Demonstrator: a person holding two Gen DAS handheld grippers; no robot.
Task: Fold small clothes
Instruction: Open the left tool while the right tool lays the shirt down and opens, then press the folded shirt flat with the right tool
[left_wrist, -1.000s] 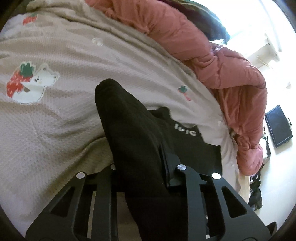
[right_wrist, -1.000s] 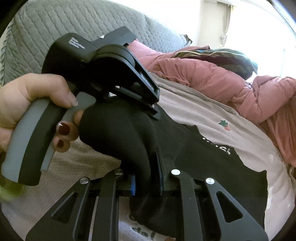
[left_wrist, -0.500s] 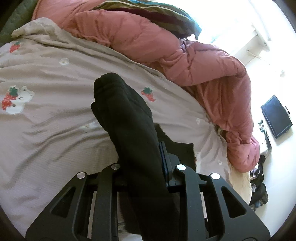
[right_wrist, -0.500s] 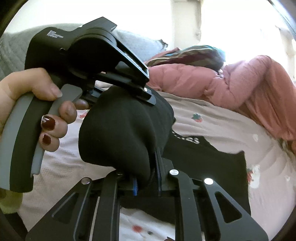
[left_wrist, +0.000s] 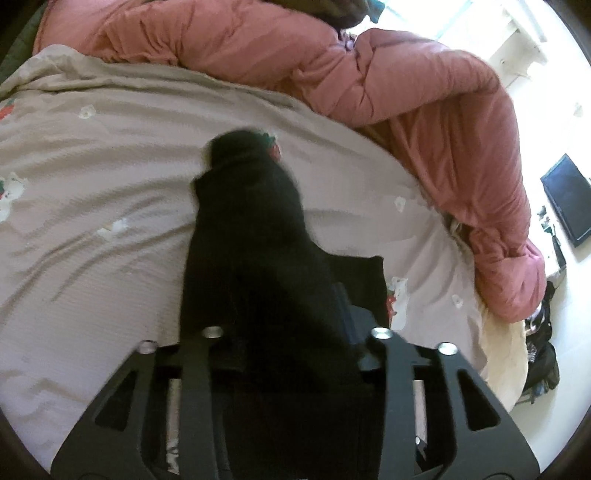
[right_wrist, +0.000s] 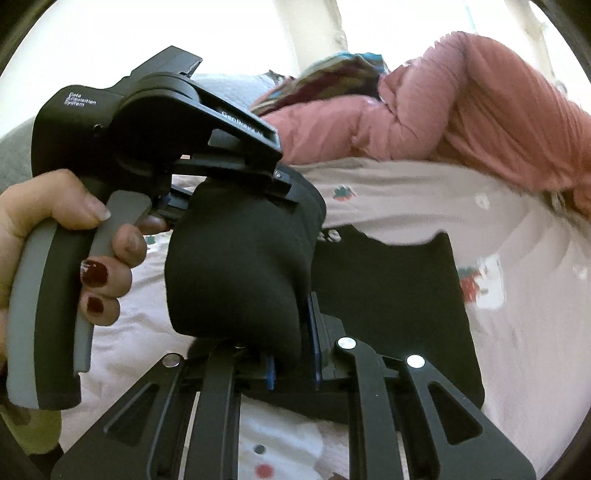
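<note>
Both tongs hold the black garment (right_wrist: 236, 273) — left (left_wrist: 291, 325) opening, right (right_wrist: 291, 354) clamped on it.

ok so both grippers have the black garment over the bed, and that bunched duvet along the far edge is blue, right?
Not blue. The duvet is pink, as the left wrist view shows. The rest holds: the black garment sits in both the left gripper and the right gripper.

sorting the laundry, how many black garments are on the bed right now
1: a black garment spread on the bedsheet, one edge lifted and bunched between the right gripper and the left gripper, which is opening. Others may be hidden.
</note>
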